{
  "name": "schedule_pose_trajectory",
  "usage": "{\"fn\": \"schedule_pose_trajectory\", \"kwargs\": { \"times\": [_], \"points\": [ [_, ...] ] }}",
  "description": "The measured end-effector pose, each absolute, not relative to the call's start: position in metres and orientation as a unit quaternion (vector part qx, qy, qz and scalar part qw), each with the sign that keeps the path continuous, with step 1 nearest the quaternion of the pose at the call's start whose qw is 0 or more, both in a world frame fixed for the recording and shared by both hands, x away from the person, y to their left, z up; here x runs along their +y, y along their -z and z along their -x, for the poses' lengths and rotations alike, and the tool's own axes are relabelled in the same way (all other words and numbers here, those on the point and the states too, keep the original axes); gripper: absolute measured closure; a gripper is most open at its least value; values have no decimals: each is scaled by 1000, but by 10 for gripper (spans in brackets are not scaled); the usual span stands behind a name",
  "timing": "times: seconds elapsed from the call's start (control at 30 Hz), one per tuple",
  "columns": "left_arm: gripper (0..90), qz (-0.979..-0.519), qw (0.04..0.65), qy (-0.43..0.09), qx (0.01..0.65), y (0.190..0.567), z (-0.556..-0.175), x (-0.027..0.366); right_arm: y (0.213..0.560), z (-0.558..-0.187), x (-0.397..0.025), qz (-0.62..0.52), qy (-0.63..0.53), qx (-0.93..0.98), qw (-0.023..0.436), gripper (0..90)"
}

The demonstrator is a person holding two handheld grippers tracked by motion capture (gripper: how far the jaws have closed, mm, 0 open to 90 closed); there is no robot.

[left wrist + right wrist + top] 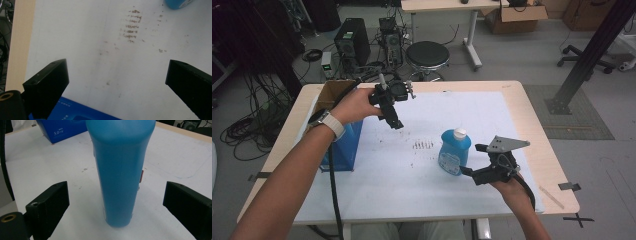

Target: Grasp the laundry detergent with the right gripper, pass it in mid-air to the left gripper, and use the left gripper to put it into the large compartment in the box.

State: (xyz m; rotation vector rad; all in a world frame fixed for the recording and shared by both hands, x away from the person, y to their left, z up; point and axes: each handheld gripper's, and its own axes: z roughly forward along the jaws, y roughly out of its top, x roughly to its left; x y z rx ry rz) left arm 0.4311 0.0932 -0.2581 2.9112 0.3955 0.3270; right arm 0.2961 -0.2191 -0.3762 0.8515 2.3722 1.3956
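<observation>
Upright, smooth blue plastic bottle (120,172) between wide-spread right claw (116,202) jaws.

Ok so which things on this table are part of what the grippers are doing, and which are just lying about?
In the job:
blue bottle, upright between the open jaws of the right gripper
left gripper, open, held above the table

Lying about:
blue box at the left edge
brown smudges on the white sheet

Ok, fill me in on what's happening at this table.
A person holds a two-jaw gripper in each hand. The right gripper, jaws open, is lined up on an upright blue plastic bottle with a white cap without touching it. The left gripper hangs open above the white table cover, beside a blue cardboard box.
</observation>
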Motion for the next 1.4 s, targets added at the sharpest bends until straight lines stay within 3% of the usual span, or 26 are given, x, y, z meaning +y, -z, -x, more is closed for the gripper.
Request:
{"fn": "schedule_pose_trajectory", "kwargs": {
  "times": [1.4],
  "points": [
    [55, -980, 94, -113, 134, 259, -431, 92, 398, -322, -186, -304, -514, 790, 138, 90]
  ]
}}
